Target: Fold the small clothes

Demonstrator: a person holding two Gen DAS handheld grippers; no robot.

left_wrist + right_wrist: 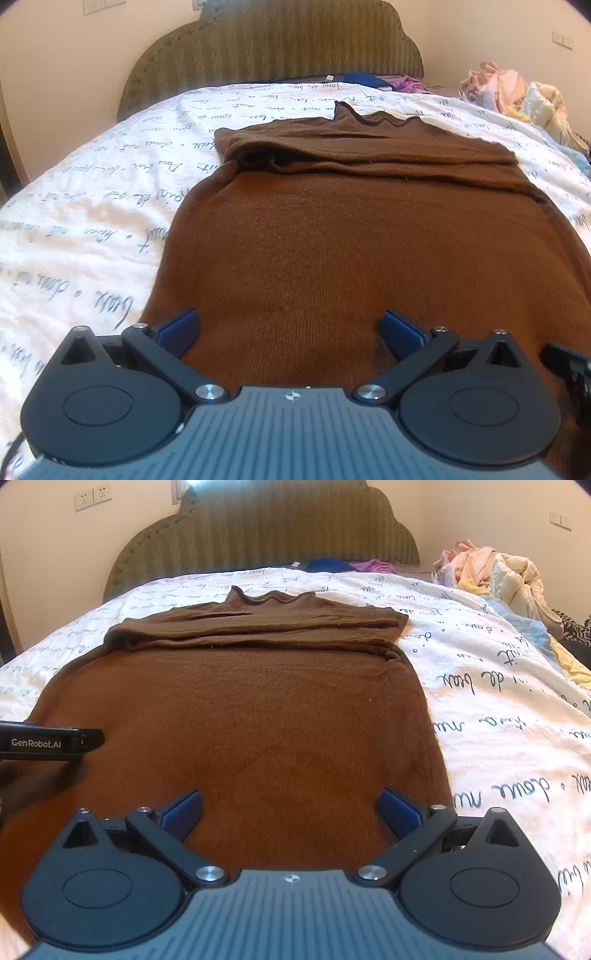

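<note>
The left gripper (290, 332) has its jaws spread wide, holding nothing, low over the near hem of the brown sweater (351, 240). The right gripper (290, 812) is spread just as wide and empty, level beside it over the same hem. The sweater lies flat on the white bedspread (498, 709), sleeves folded across its chest, collar toward the green headboard (258, 531). A pile of clothes (491, 572) sits at the far right.

Brown sweater (236, 716) on script-printed bed (498, 709)
</note>
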